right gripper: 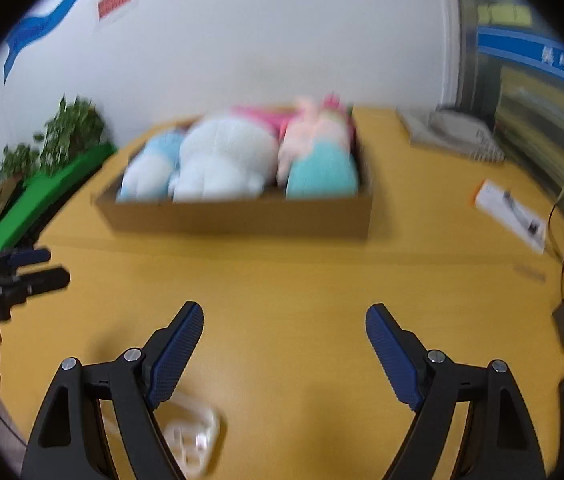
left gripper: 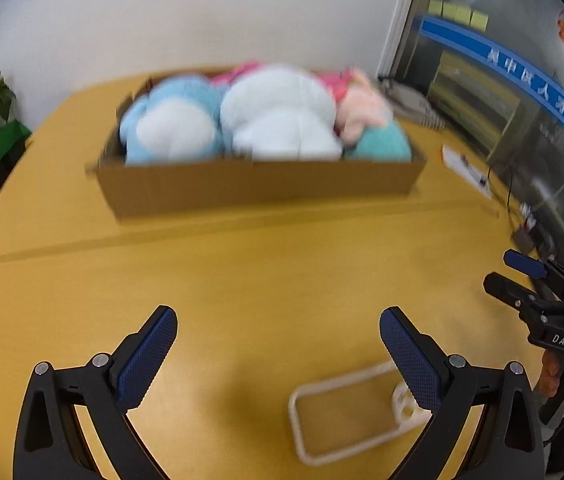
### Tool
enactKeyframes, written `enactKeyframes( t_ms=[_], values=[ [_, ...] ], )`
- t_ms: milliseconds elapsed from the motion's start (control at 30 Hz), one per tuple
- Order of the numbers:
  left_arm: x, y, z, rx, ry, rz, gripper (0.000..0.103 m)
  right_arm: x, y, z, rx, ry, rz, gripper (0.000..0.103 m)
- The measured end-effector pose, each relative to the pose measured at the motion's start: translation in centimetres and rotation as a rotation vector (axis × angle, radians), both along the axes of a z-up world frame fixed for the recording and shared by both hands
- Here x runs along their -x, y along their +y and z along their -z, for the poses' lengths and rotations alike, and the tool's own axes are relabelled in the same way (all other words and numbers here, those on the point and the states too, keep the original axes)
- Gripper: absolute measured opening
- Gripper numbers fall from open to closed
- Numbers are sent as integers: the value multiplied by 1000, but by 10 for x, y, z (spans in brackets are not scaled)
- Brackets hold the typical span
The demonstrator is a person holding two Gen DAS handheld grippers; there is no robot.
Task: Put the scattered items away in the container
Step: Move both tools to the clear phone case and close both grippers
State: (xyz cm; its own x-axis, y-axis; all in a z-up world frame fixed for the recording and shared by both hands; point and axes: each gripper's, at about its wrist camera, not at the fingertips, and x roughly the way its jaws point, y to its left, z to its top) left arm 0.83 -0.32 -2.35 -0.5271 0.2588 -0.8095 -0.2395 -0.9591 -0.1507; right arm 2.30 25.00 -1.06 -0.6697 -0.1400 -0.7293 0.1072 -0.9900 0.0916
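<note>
— Phone case, the clear soft-looking frame with a camera cut-out (left gripper: 346, 412), is being seen lying flat on the yellow wooden table (left gripper: 266, 280), near, just beside the left gripper (left gripper: 278, 354). How is it being judged to handle?

— Light, bendy, probably slippery; one long rim is being favoured for the pinch.

— And the tools?

— Both the left gripper and the right gripper (right gripper: 284, 350) are being held wide open, with nothing gripped.

— What is being obscured?

— The case is being cut off by a finger in each view. The far brown cardboard box (left gripper: 258, 188) of pastel plush toys (left gripper: 278, 116) is being blurred, so the toys cannot be counted.
</note>
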Motion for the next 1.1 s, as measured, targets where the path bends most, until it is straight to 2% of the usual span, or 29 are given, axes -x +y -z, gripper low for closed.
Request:
enactKeyframes(
  t_ms=[100, 167, 200, 233, 267, 300, 333, 367, 400, 467, 533, 900, 967, 1067, 1100],
  values=[
    [-16, 2, 35, -6, -99, 30, 101, -19, -8, 41, 18, -120, -23, 82],
    [-23, 7, 51, -11, -145, 48, 97, -28, -14, 58, 35, -169, -38, 80],
    [-25, 9, 58, -13, -171, 57, 85, -32, -18, 64, 30, -183, -46, 80],
    [-27, 12, 65, -12, -200, 65, 69, -35, -22, 69, 15, -196, -55, 78],
    [-29, 16, 68, 7, -199, 67, 69, -37, -27, 74, -3, -206, -59, 68],
    [-31, 20, 67, 34, -181, 69, 60, -39, -30, 78, -12, -209, -63, 62],
    [-32, 25, 67, 51, -178, 74, 43, -40, -31, 78, -9, -204, -70, 56],
    [-33, 28, 66, 66, -173, 76, 33, -41, -34, 78, -2, -194, -80, 49],
    [-33, 31, 65, 76, -173, 78, 28, -41, -37, 77, 1, -185, -94, 43],
    [-31, 32, 65, 68, -181, 76, 24, -42, -40, 76, 17, -179, -118, 15],
    [-27, 30, 65, 52, -190, 63, 16, -42, -47, 75, 11, -169, -142, 6],
    [-7, 12, 68, -3, -195, 33, 10, -16, -46, 75, 27, -178, -133, 4],
    [-4, 7, 63, -9, -179, 27, 9, -12, -45, 72, 28, -168, -132, 2],
    [9, 8, 45, -69, -159, 50, 8, -5, -39, 61, 94, -141, -130, 0],
    [14, 12, 37, -66, -137, 62, 7, -1, -38, 54, 99, -123, -128, 0]
  ],
)
